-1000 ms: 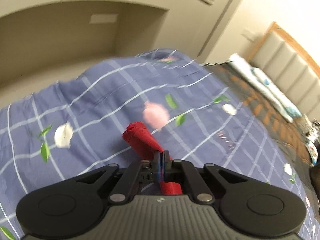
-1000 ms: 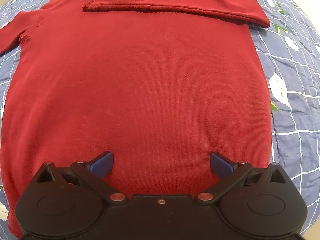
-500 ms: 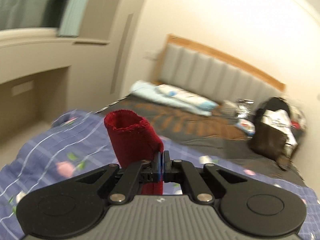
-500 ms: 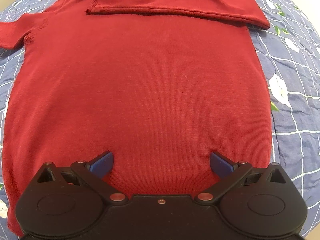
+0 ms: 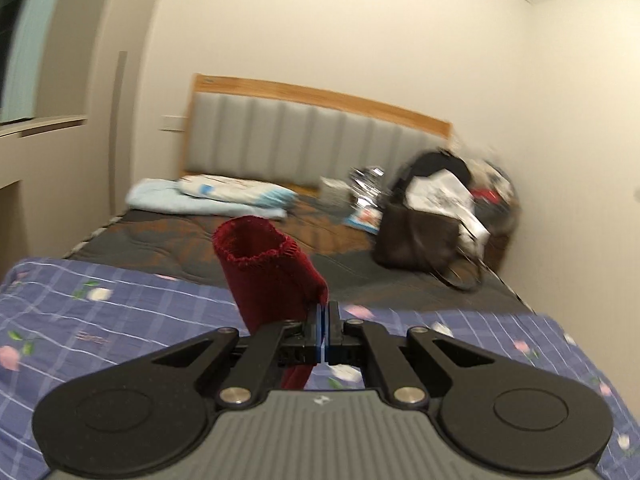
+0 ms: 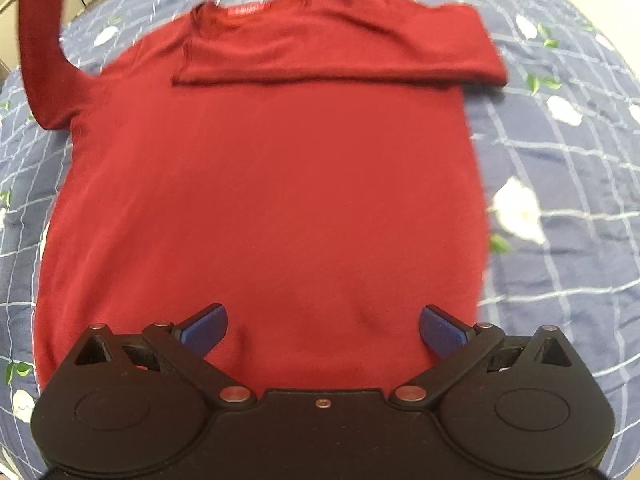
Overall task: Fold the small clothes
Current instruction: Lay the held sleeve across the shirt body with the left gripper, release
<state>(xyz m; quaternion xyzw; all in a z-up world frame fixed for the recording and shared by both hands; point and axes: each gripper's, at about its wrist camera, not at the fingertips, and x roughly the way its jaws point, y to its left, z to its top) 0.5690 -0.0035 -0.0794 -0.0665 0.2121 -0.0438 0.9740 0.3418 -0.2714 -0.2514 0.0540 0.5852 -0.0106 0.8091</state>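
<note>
A dark red long-sleeved top (image 6: pixel 272 184) lies flat on the blue checked floral quilt (image 6: pixel 560 200), its collar at the far end. One sleeve (image 6: pixel 340 60) is folded across the chest. The other sleeve (image 6: pixel 42 48) rises off the quilt at the far left. My left gripper (image 5: pixel 324 320) is shut on that sleeve's cuff (image 5: pixel 264 268), holding it up in the air with the cuff opening facing up. My right gripper (image 6: pixel 322 320) is open and empty, hovering just above the top's lower hem.
In the left wrist view the quilt (image 5: pixel 100 320) covers the near half of a bed. Beyond it lie a dark blanket, pale folded bedding (image 5: pixel 208 196), a brown bag (image 5: pixel 424 232) with clutter, and a grey padded headboard (image 5: pixel 312 148).
My left gripper has lifted the sleeve cuff off the quilt and tilted up toward the headboard. My right gripper has drawn back and up, so more of the top shows.
</note>
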